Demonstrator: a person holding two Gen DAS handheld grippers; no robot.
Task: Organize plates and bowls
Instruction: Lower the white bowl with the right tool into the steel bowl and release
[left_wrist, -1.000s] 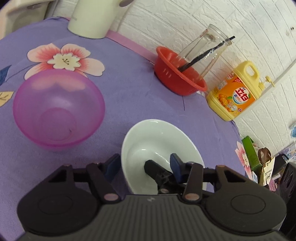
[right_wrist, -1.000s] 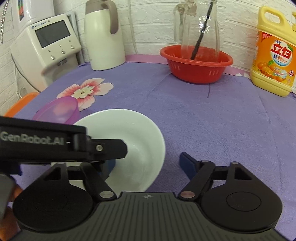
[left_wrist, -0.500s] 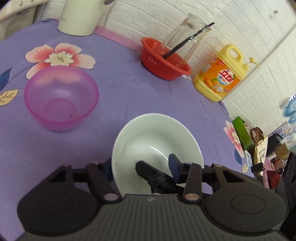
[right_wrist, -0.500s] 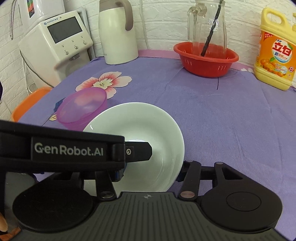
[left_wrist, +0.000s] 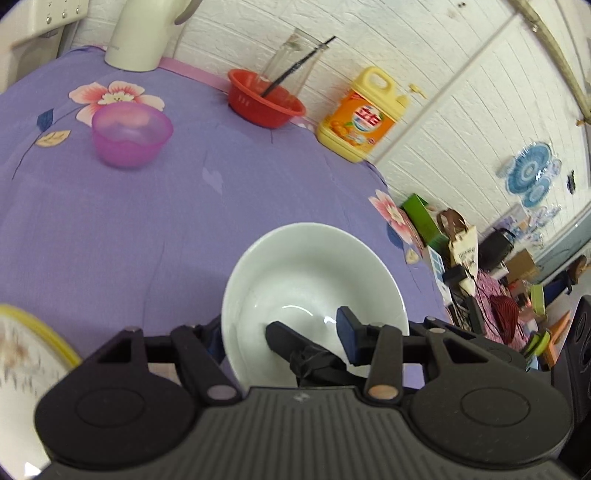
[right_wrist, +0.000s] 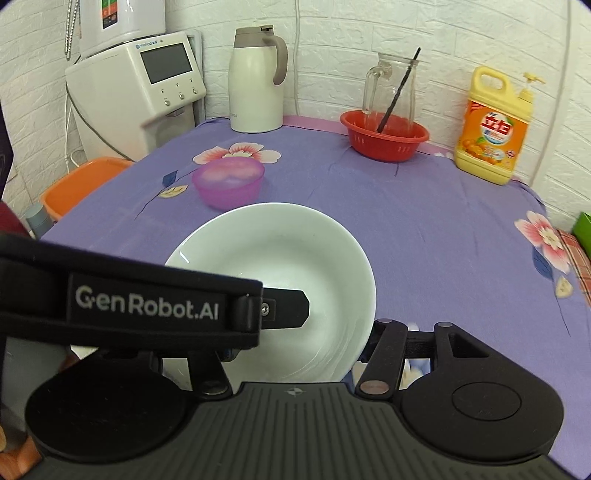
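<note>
Grip: my left claw (left_wrist: 280, 332) is clenched on the glossy white ceramic bowl (left_wrist: 314, 266), one finger inside the basin and the other outside the near rim.
Bowl position: it rides tilted above the purple flowered cloth surface (left_wrist: 110, 229), close to the near edge and well apart from the translucent pink plastic bowl (left_wrist: 131, 134).
Right claw (right_wrist: 299, 350): one finger sits just outside the white bowl's right rim. The other is hidden behind my left tool, so I cannot tell whether this claw is pinching or released.
Step in hand: I judge this to be the carry, taking the white bowl to a stacking spot.
Likely target: a yellow-rimmed patterned plate (left_wrist: 37, 332) shows blurred at the lower left of the left view. I cannot confirm that it is the destination.
Handling: glazed ceramic is slippery and heavy for a rim pinch, so I want steady pressure and a slow, level swing.
Support: I would bring the right claw's grip firmly onto the far rim only if the bowl starts to droop.
Set-down: I should lower until the base touches, then ease off. Dropping it risks chipping.
Hazard: the two tools crowd each other over the basin, and I must not let their fingers knock together.
</note>
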